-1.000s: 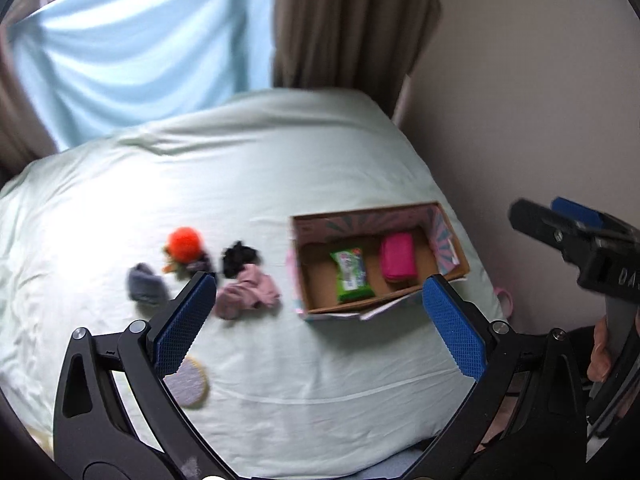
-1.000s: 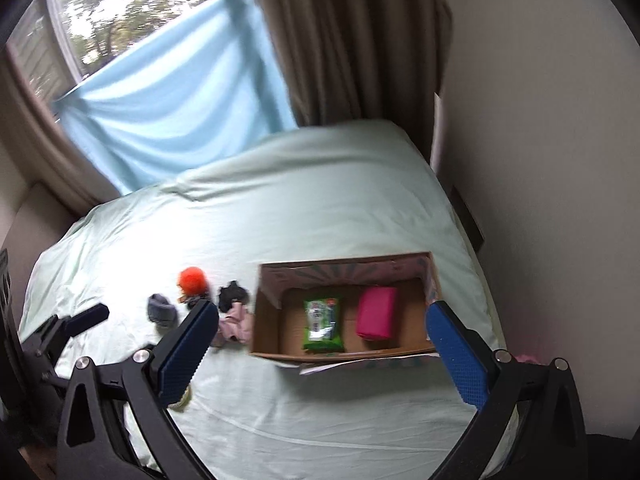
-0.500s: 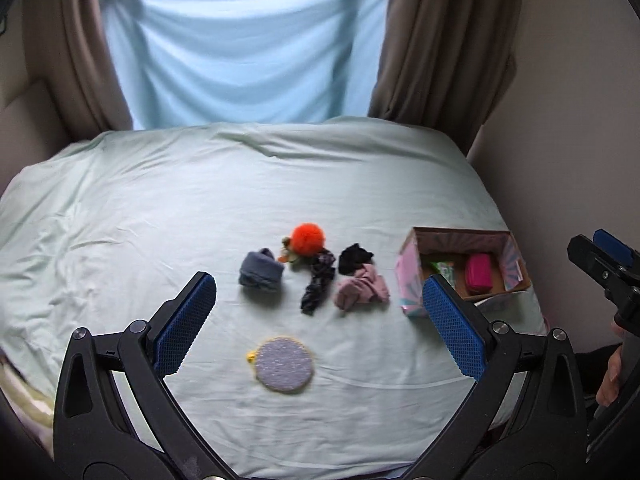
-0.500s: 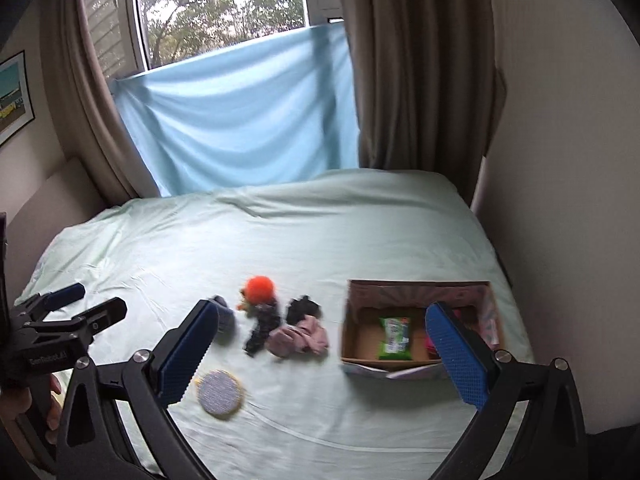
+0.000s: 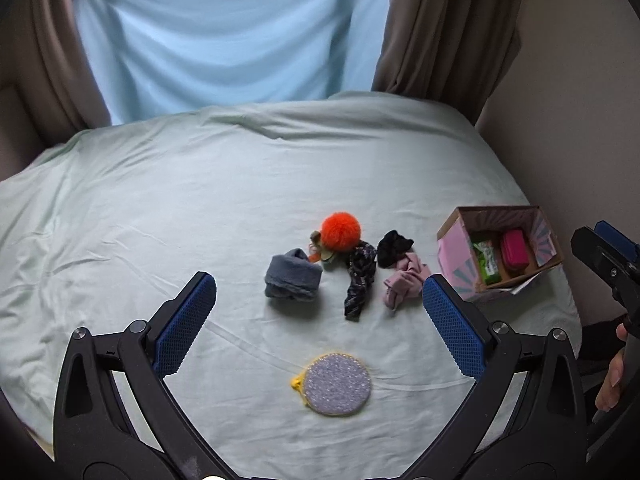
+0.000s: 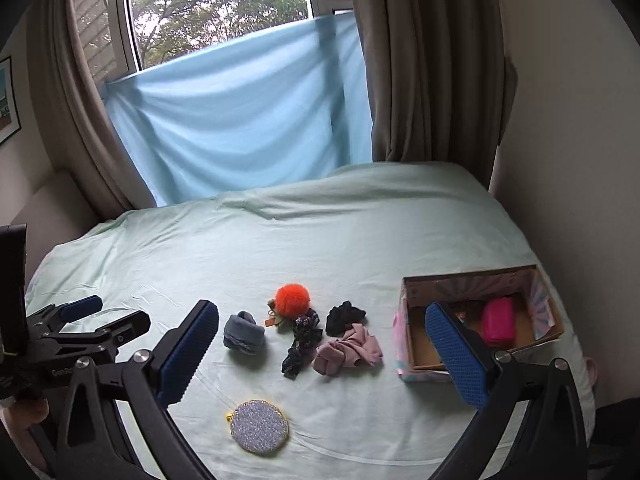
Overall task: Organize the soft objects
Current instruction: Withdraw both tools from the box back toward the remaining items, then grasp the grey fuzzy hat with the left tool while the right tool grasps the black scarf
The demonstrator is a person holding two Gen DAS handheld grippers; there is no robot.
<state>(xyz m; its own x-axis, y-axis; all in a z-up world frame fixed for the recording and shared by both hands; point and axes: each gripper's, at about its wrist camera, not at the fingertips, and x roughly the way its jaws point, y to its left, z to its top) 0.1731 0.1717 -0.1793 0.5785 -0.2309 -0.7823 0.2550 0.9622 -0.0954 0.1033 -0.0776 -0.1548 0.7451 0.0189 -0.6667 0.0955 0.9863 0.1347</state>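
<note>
Soft things lie in a loose group on the pale green bed: an orange pom-pom, a grey-blue rolled cloth, a dark patterned scrunchie, a black scrunchie, a pink cloth and a round glittery pad. A cardboard box at the right holds a pink pouch and a green packet. My left gripper and right gripper are both open, empty, above the bed's near side.
A blue sheet hangs over the window behind the bed, with brown curtains on both sides. A wall runs close along the bed's right edge, just past the box.
Both views have swung left and pulled back: the box has shifted from the centre to the right, and the group of soft things now sits in the middle. Both grippers stay open.
</note>
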